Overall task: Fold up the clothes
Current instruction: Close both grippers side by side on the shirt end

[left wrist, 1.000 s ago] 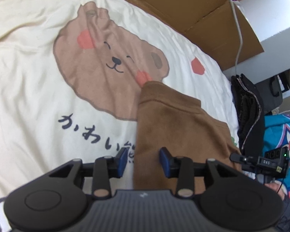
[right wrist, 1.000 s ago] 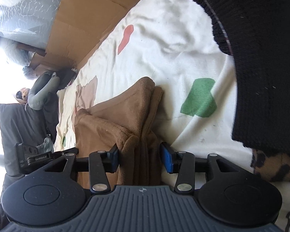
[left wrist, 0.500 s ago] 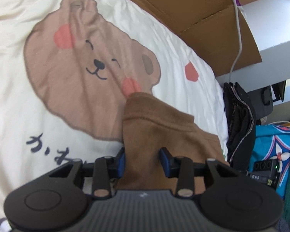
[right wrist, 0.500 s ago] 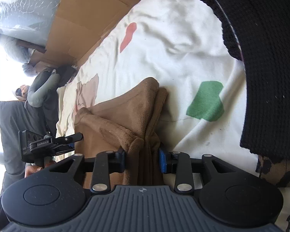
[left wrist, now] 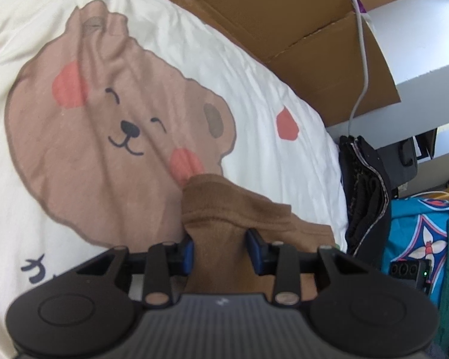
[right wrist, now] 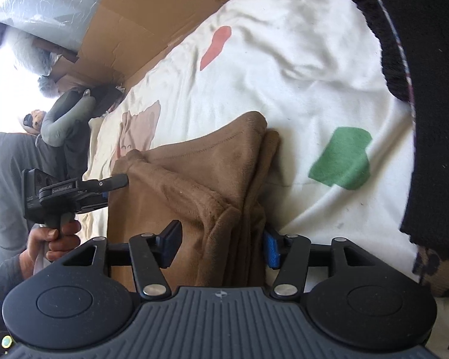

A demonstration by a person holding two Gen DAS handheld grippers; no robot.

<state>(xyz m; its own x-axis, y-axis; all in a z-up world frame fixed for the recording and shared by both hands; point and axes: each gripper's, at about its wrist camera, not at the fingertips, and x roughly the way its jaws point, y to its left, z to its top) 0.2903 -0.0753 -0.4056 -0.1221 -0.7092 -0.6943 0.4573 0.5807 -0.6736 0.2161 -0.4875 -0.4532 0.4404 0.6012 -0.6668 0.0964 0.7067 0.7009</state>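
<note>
Your left gripper pinches the brown garment on the bear sheet; dark lettering shows at the sheet's edge. Your right gripper, jaws just widened, straddles the garment's fold loosely.

bedspread open leftward, black clothes rightward

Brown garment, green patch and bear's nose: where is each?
brown garment [right wrist: 194,173]: right wrist view, its folded upper layer.
green patch [right wrist: 341,158]: right wrist view, middle of the print.
bear's nose [left wrist: 129,127]: left wrist view, black nose centre.
</note>
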